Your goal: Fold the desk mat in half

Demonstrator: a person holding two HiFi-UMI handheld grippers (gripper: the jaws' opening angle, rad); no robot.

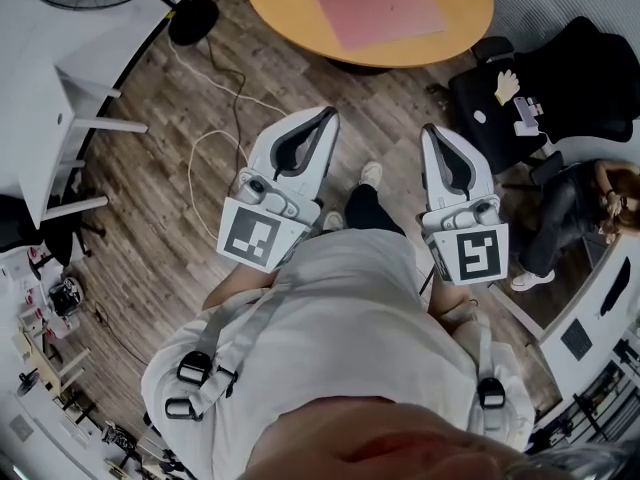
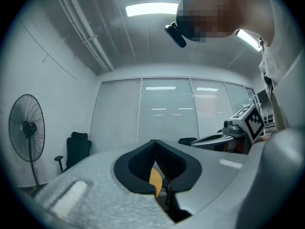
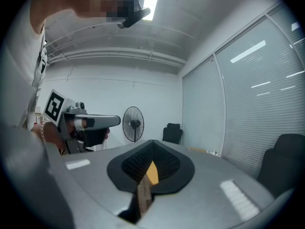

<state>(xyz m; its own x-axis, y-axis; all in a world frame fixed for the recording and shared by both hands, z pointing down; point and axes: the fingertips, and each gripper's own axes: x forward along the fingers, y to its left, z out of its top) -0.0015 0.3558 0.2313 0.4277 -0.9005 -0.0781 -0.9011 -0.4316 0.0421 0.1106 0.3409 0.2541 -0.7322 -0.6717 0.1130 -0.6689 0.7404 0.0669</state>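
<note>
Mat [image 1: 375, 6] — pink, flat, on round table [image 1: 280, 13]

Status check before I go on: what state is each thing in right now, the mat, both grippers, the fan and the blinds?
mat: flat on the table, unfolded, untouched.
left gripper: jaws shut, empty, short of the table.
right gripper: jaws shut, empty, short of the table.
fan: upright; cannot tell if it is running.
blinds: lowered.
</note>
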